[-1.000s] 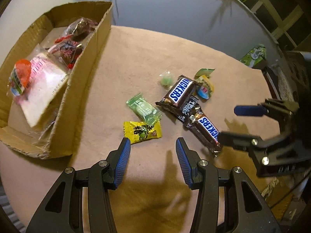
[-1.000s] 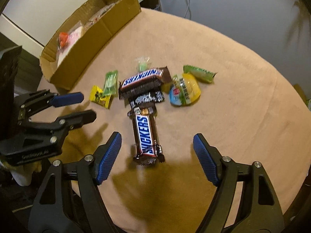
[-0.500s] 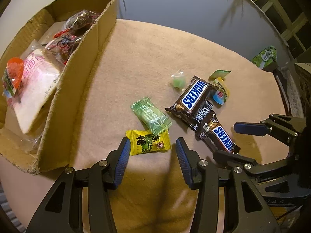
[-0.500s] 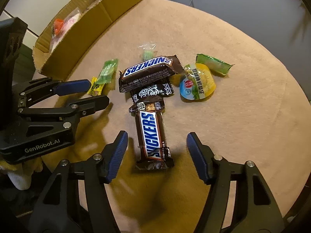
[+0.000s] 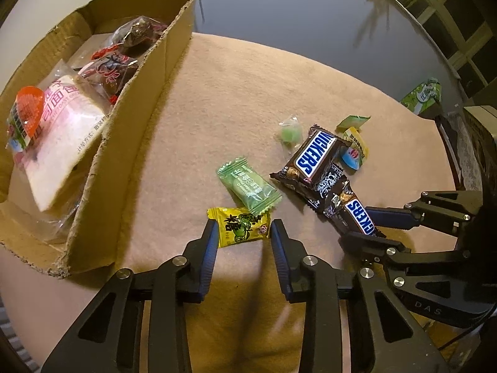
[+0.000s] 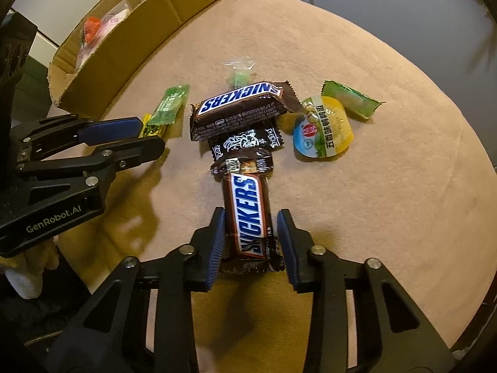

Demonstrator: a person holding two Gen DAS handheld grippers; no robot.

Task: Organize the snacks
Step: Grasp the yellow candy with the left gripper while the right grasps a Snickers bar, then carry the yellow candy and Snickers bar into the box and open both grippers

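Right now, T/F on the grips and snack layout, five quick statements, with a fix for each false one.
1. The right gripper straddles the near Snickers bar. True; its jaws have just been closing.
2. The left gripper brackets a green candy. False: the yellow candy packet lies between its pads.
3. The cardboard box holds no snacks. False: wrapped bread and other packets lie inside.
4. A second Snickers bar lies crosswise beyond the near one. True.
5. The yellow jelly cup sits in the box. False: it lies on the table.
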